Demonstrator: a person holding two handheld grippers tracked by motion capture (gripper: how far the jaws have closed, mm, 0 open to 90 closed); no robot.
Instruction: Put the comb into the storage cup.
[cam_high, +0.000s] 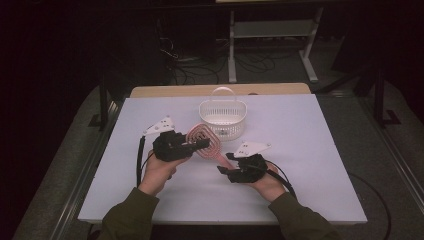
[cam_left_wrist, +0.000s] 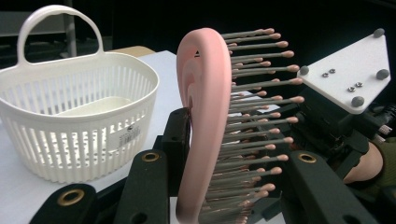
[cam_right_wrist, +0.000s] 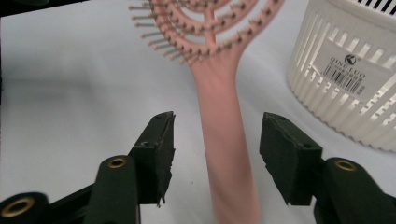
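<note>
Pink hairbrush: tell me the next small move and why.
Probably lift the left gripper and carry the pink hairbrush toward the white basket. Its jaws flank the brush head, apparently clamping it, while the right gripper stands open around the handle without touching, and the basket sits close beside.

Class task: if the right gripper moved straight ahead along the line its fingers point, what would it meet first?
Probably the pink hairbrush: its handle already runs between the right gripper's open fingers, towards the bristled head ahead.
</note>
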